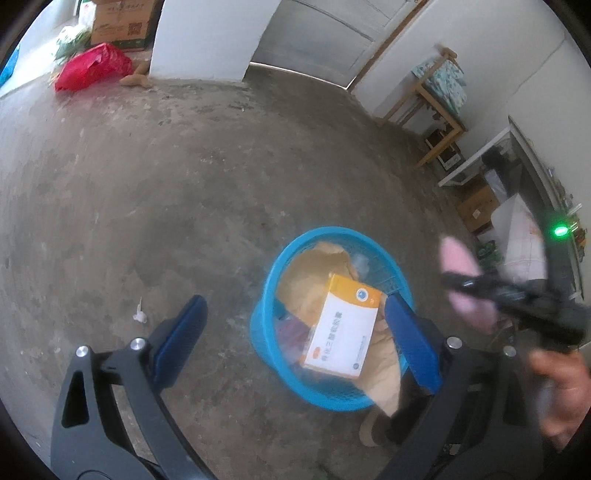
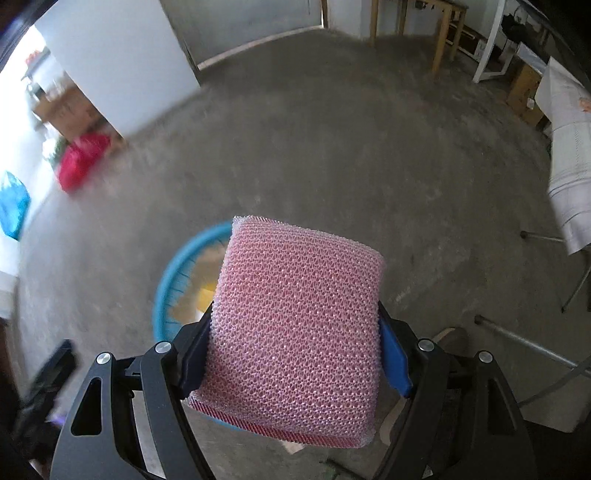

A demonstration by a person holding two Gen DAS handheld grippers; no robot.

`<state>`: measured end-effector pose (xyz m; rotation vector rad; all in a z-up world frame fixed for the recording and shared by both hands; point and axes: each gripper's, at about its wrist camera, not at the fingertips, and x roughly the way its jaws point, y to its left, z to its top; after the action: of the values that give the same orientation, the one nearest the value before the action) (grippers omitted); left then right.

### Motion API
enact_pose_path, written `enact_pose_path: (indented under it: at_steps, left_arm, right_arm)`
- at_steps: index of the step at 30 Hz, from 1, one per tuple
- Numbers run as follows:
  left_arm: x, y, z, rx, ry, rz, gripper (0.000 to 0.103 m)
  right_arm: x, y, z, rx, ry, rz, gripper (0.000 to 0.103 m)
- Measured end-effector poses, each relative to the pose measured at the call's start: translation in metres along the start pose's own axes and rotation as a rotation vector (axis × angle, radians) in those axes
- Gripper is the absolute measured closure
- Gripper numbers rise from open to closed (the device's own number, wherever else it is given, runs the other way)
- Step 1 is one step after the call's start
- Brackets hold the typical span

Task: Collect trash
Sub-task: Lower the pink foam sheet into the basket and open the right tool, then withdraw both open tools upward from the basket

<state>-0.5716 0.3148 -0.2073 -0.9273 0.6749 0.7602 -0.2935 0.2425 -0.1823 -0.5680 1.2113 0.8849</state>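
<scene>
A blue plastic basket point(image 1: 266, 295) stands on the concrete floor, holding brown paper point(image 1: 317, 269) and an orange-and-white medicine box point(image 1: 343, 328). My left gripper point(image 1: 295, 332) is open and empty, just above the basket. My right gripper point(image 2: 295, 347) is shut on a pink mesh sponge point(image 2: 299, 325), held above the basket point(image 2: 177, 266), which the sponge mostly hides. In the left wrist view the right gripper point(image 1: 469, 284) with the blurred pink sponge point(image 1: 461, 269) hangs to the right of the basket.
A small white scrap point(image 1: 139, 314) lies on the floor left of the basket. A red bag point(image 1: 92, 66) and a cardboard box point(image 1: 122, 22) sit by the far wall. A wooden table point(image 1: 432, 96), boxes and a white rack point(image 1: 476, 158) stand at the right.
</scene>
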Motion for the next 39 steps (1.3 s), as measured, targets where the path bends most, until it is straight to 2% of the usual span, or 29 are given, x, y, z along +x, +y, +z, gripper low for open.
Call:
enact_pose_path:
  at_steps: [4, 6, 15, 18, 21, 23, 29, 33, 39]
  left_arm:
    - [-0.002, 0.012, -0.006, -0.018, 0.000, 0.003, 0.010]
    - [0.001, 0.018, -0.007, -0.033, 0.003, 0.004, 0.010]
    - [0.002, 0.020, -0.004, -0.036, 0.007, -0.003, 0.010]
    - [0.002, 0.019, -0.005, -0.034, 0.016, -0.005, 0.010]
    - [0.001, 0.015, -0.005, -0.027, 0.025, -0.004, 0.010]
    - [0.002, 0.011, -0.004, -0.016, 0.029, -0.005, 0.010]
    - [0.003, -0.002, -0.005, 0.007, 0.025, -0.013, 0.010]
    - [0.002, -0.018, -0.007, 0.031, 0.017, -0.028, 0.010]
    - [-0.005, -0.051, -0.004, 0.114, 0.001, -0.034, 0.010]
  right_arm:
    - [0.038, 0.001, -0.017, -0.029, 0.092, -0.026, 0.029]
    - [0.050, 0.000, -0.021, -0.026, 0.131, -0.009, 0.029]
    - [0.092, 0.017, -0.029, -0.080, 0.220, -0.023, 0.028]
    - [0.105, 0.025, -0.031, -0.108, 0.240, -0.020, 0.025]
    - [0.110, 0.033, -0.031, -0.128, 0.244, 0.014, 0.018]
    - [0.109, 0.032, -0.029, -0.111, 0.248, 0.031, 0.006]
    - [0.091, 0.021, -0.027, -0.104, 0.238, -0.008, 0.006]
    - [0.057, 0.015, -0.024, -0.063, 0.194, 0.007, 0.006]
    - [-0.007, 0.019, -0.015, -0.091, 0.049, 0.052, 0.006]
